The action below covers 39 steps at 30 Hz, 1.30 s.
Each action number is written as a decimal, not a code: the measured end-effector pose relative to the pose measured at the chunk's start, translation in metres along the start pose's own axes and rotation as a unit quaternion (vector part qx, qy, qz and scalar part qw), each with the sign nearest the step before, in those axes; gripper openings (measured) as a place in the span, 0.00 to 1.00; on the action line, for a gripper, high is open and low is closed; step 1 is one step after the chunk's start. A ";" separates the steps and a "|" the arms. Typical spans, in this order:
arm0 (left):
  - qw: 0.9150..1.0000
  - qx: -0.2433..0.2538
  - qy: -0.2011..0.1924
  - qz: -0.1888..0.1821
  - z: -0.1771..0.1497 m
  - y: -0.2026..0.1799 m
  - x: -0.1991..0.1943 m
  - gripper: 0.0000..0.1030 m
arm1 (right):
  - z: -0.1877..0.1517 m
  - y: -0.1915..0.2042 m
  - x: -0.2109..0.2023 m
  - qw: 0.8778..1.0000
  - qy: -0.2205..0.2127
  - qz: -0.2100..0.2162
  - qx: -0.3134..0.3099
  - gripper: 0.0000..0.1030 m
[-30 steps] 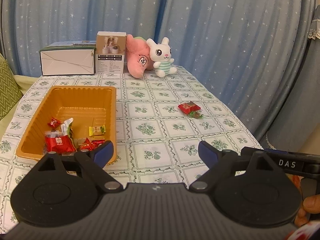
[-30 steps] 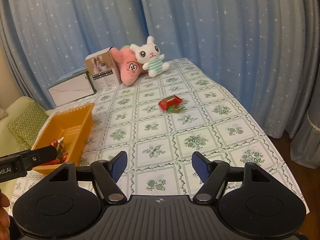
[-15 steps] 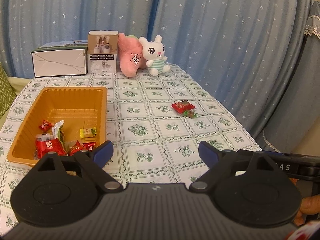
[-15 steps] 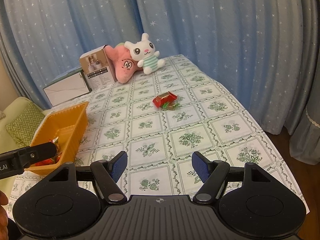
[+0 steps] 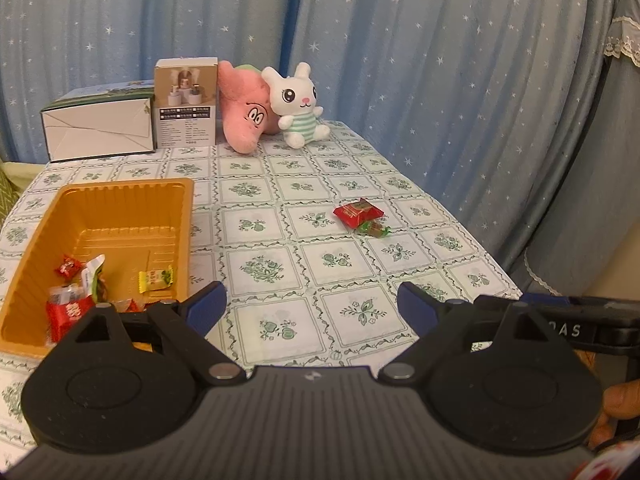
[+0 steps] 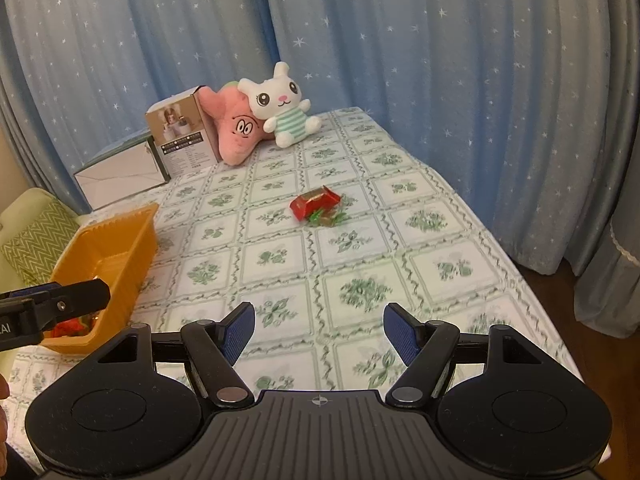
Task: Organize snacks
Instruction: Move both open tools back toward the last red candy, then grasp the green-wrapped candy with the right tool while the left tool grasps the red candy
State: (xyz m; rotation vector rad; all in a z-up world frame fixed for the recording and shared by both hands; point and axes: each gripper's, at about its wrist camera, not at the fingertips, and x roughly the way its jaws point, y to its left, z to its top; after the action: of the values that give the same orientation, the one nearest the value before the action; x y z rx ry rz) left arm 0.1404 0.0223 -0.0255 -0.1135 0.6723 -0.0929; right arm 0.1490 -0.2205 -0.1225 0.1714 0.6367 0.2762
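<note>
White letters "DAS" are showing on the black bar of the right tool (image 5: 572, 326). "AI" is showing on the black bar of the left tool (image 6: 12, 326). Print on the upright tan cardboard box (image 5: 186, 108) and the red foil snack packet (image 5: 357, 213) is too small to read.

A: Sitting at the table's (image 5: 280, 280) left side: tray (image 5: 120, 216), holding several snacks (image 5: 154, 280).
B: Lying well right of it: two snacks (image 5: 360, 216), touching.
A: Standing along the far edge: boxes (image 5: 186, 108) left, plush toys (image 5: 300, 108) right.
</note>
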 end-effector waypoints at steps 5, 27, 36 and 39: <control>1.000 0.015 0.008 -0.001 0.010 0.001 0.027 0.89 | 0.016 -0.007 0.020 1.000 -0.004 0.000 -0.024 0.69; 0.998 0.060 0.032 -0.002 0.076 0.005 0.180 0.89 | 0.072 -0.033 0.188 0.989 0.016 0.028 -0.146 0.52; 0.998 0.060 0.033 -0.013 0.079 0.004 0.207 0.89 | 0.077 -0.030 0.235 0.981 0.029 0.033 -0.190 0.41; 0.997 0.062 0.035 -0.014 0.079 0.004 0.211 0.89 | 0.076 -0.028 0.246 0.979 0.033 0.038 -0.198 0.37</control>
State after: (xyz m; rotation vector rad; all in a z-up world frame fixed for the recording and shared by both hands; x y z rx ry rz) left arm 0.3544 0.0058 -0.0949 -0.0011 0.7337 -0.1659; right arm 0.3899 -0.1773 -0.2069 -0.1968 0.6301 0.4787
